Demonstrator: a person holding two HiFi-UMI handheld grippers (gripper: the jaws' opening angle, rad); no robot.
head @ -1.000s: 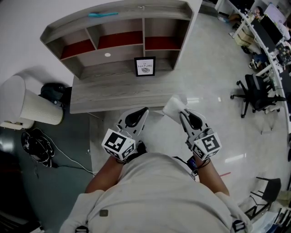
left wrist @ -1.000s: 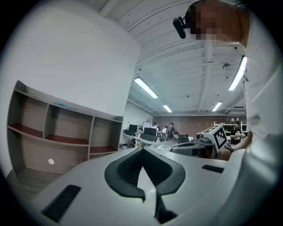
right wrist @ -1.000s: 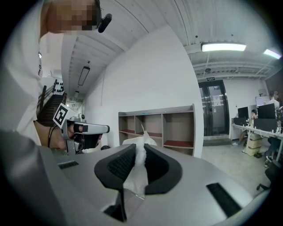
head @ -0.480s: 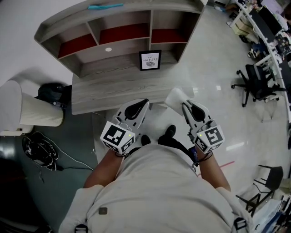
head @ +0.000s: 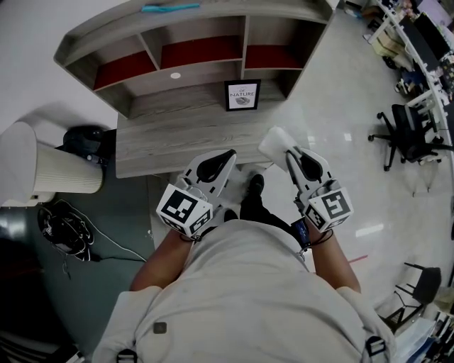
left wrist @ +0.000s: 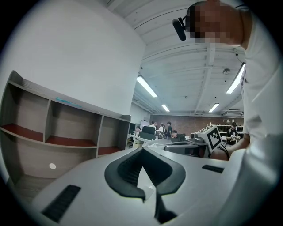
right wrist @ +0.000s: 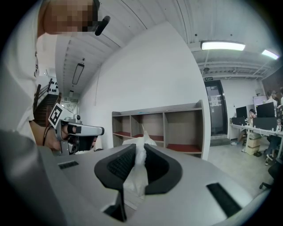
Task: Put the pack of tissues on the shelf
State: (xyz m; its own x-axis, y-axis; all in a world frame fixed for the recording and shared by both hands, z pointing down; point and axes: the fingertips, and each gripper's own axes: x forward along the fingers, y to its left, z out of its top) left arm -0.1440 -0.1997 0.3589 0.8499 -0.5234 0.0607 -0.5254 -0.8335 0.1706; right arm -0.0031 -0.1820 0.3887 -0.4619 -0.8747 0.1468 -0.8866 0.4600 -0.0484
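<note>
The white pack of tissues [head: 275,141] sticks out ahead of my right gripper [head: 289,152], which is shut on it; in the right gripper view the soft wrapper [right wrist: 135,175] is pinched between the dark pads. My left gripper [head: 228,154] is beside it, shut with nothing in it, its tips meeting in the left gripper view [left wrist: 141,152]. Both hover at the front edge of the grey desk [head: 177,138]. The wooden shelf [head: 152,51] with red-floored compartments stands on the desk's far side, ahead of both grippers [right wrist: 177,128] [left wrist: 66,132].
A framed sign [head: 242,95] leans on the desk below the shelf, and a teal item [head: 169,7] lies on the shelf's top. A white ribbed cylinder [head: 57,177], a dark bag [head: 84,142] and cables sit left. An office chair [head: 408,138] stands right.
Both grippers have moved forward toward the desk, the right one still carrying the tissue pack. The person has stepped closer, and a shoe now shows between the grippers.
</note>
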